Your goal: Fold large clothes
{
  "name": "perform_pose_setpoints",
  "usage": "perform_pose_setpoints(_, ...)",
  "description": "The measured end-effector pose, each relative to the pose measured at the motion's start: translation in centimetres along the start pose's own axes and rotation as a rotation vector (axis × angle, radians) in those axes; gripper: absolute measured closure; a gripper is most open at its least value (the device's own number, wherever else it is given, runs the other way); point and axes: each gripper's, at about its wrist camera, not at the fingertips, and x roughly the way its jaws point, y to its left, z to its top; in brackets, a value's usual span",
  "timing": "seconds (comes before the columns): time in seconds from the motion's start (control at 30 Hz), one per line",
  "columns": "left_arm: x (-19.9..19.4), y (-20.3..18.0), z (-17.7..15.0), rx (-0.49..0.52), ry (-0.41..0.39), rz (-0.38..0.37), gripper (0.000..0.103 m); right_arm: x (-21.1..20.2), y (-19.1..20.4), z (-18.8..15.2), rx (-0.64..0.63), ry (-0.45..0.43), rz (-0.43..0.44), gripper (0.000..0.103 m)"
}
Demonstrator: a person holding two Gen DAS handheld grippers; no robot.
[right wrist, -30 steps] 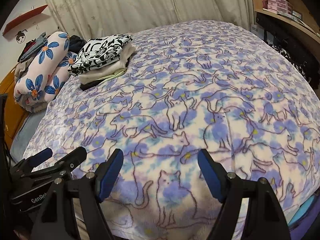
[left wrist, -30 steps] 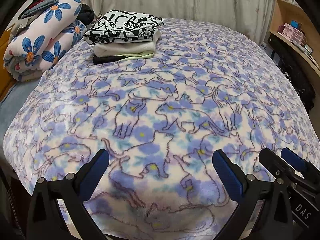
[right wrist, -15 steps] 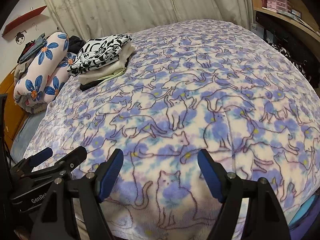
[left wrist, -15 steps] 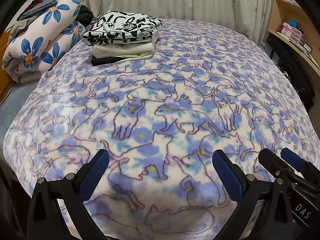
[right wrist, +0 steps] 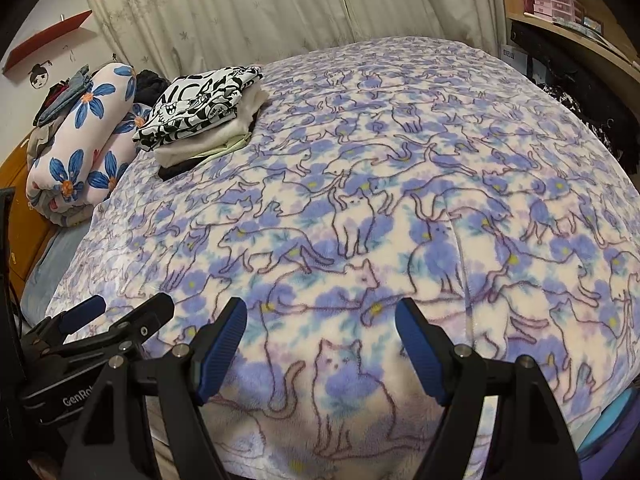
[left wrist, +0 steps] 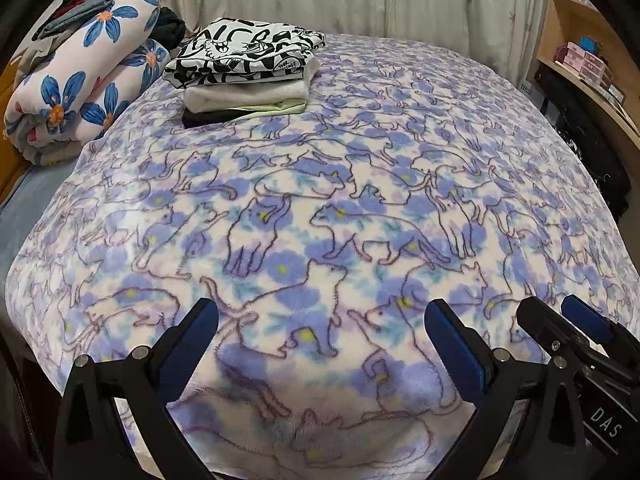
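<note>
Your stack of folded clothes, black-and-white graphic print on top over cream, pale green and black layers [left wrist: 246, 76], sits at the bed's far left corner on the fleece blanket printed with lilac cats [left wrist: 340, 208], long axis running left to right in your left view. Your left tongs [left wrist: 320, 332] and right tongs [right wrist: 320, 332] both gape wide, holding nothing, above the near blanket edge. A rolled blue-flowered quilt [left wrist: 80, 92] lies just left of the stack.
</note>
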Motion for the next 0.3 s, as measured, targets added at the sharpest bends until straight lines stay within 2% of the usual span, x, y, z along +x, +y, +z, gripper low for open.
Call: perform_pose_setpoints(0.3, 0.27, 0.40, -0.18, -0.001, 0.012, -0.006, 0.001, 0.13, -0.07, -0.02, -0.001, 0.003, 0.000, 0.026)
